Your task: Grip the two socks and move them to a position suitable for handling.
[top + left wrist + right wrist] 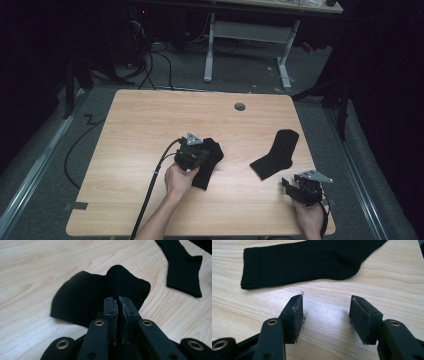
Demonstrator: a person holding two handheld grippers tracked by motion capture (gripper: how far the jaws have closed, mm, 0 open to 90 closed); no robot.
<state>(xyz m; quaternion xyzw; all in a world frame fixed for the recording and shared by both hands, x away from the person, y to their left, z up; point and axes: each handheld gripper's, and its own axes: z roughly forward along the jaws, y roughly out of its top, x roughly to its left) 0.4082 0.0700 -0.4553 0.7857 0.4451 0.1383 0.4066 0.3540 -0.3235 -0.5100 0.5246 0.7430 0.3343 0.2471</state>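
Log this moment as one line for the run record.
left claw: shut on folded sock | right claw: open, over bare table | flat sock: untouched, just ahead of right claw

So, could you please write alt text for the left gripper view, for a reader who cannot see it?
The left gripper, jaws nearly together, pinches a fold of a crumpled black sock that lies on a light wooden table. A second black sock lies flat at the upper right, apart from the first.
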